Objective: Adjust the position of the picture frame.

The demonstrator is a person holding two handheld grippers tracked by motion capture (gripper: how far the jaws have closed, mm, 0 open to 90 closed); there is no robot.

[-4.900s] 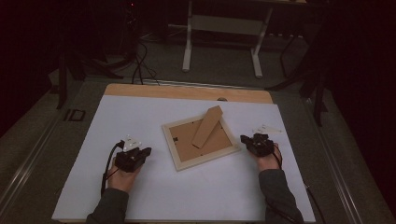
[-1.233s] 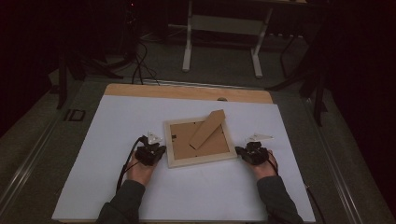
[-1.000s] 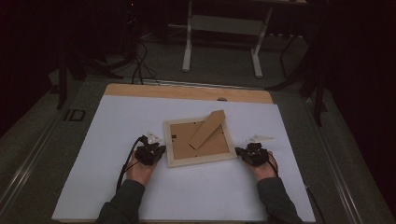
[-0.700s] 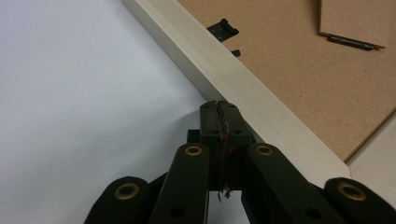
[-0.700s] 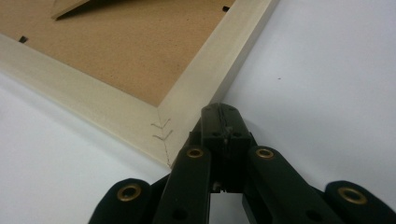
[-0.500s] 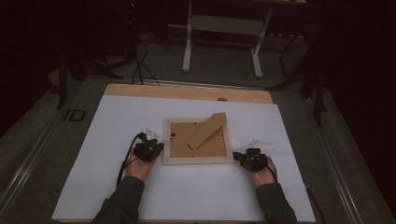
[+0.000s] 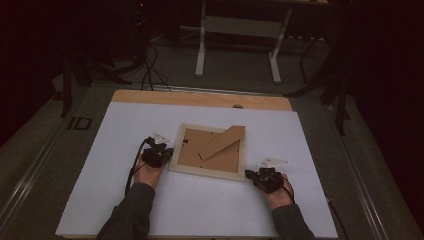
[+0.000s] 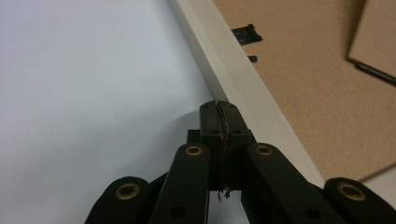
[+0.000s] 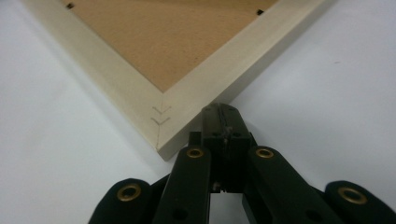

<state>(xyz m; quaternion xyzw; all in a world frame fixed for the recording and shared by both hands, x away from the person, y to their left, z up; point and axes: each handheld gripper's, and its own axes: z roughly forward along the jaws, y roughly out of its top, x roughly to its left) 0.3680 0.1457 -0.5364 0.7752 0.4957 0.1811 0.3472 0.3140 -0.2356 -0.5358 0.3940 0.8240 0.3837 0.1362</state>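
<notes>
Frame [image 9: 140, 56] corner chevron marks by right claw [image 9: 219, 112], unreadable from high view.

The room is dim, and most of the light falls on the white table top [image 7: 125, 150], which has a bare wooden strip [image 7: 200, 98] along its far edge. Beyond it, on grey carpet [image 7: 170, 65], stands a white table frame [image 7: 240, 45]. Dark cables [image 7: 148, 65] trail across the floor.

The right gripper [image 9: 219, 108], jaws closed, is pressing against the picture frame [image 9: 161, 114]'s corner edge on the white table [image 9: 327, 93].
</notes>
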